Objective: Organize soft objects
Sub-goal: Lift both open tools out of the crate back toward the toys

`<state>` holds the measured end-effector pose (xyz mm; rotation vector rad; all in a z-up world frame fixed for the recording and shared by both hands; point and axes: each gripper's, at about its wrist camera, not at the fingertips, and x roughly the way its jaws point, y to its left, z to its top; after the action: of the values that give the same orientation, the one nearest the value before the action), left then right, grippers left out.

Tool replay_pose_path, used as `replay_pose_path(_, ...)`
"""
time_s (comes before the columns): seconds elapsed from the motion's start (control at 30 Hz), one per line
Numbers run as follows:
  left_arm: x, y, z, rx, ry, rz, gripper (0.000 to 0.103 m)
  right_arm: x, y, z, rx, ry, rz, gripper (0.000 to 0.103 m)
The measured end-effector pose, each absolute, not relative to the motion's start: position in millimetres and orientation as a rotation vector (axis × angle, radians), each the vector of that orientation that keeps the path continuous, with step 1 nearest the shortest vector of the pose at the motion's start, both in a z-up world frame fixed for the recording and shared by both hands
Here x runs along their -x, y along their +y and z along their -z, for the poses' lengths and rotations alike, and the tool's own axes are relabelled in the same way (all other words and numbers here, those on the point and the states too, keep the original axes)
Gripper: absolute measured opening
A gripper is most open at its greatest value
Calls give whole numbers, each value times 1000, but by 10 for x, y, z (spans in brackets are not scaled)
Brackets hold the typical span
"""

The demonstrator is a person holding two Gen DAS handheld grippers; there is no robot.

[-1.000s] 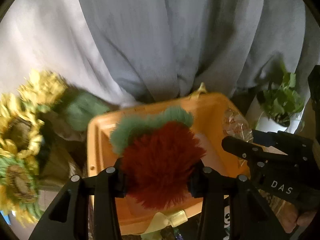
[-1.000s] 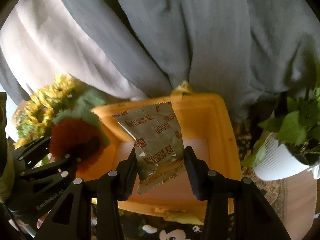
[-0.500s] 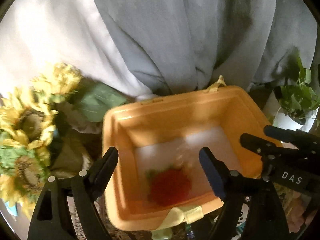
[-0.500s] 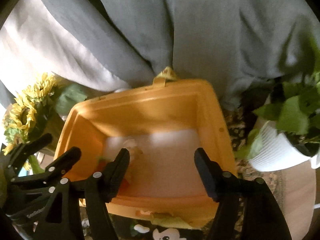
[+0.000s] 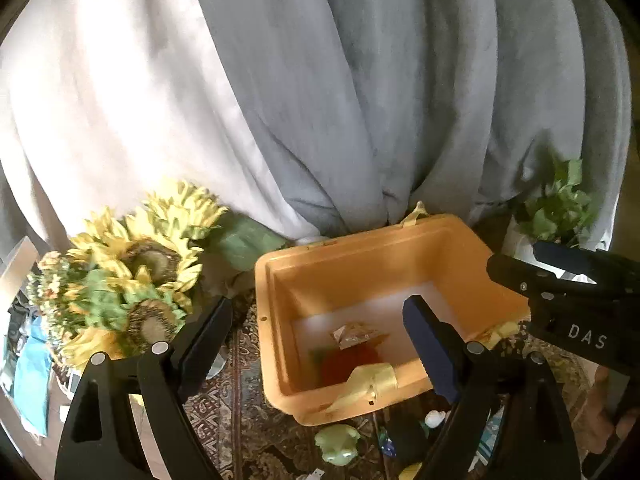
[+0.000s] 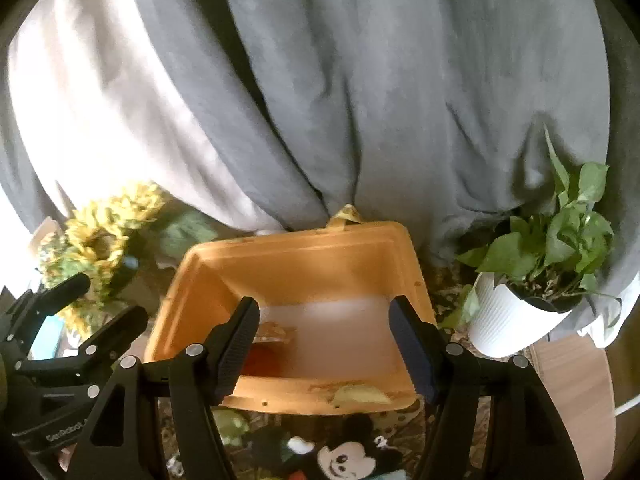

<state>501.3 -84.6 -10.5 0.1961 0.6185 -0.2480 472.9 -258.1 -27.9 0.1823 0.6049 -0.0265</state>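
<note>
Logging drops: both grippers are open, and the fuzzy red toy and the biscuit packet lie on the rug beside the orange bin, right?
Not quite. The fuzzy red toy and biscuit packet lie inside the orange bin, as the left wrist view shows. Left gripper and right gripper are open.

Two pieces of lettering can be read. In the left wrist view, the white capitals "DAS" stand on the black body of the right gripper (image 5: 560, 276), which enters from the right edge of the frame; the lettering sits low on its side, near the edge. In the right wrist view, pale lettering runs along the black body of the left gripper (image 6: 100, 300) at the lower left corner; it reads "GenRobot" and then is cut off by the gripper's own frame. The crumpled packet (image 5: 354, 334) lying in the orange bin (image 5: 360, 248) carries print, but it is too small and blurred to make out.
</note>
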Motion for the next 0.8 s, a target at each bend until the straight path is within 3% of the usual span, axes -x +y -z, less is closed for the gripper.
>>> replay_pose_path(0.43,-4477,-496,51,-170,557,230,88,-4226,-2245,212,-161,520,-25,68)
replay_pose_path(0.8,-4202,-293,233,-163,611,214,88,-3921,-1980,353,-143,476,-39,68)
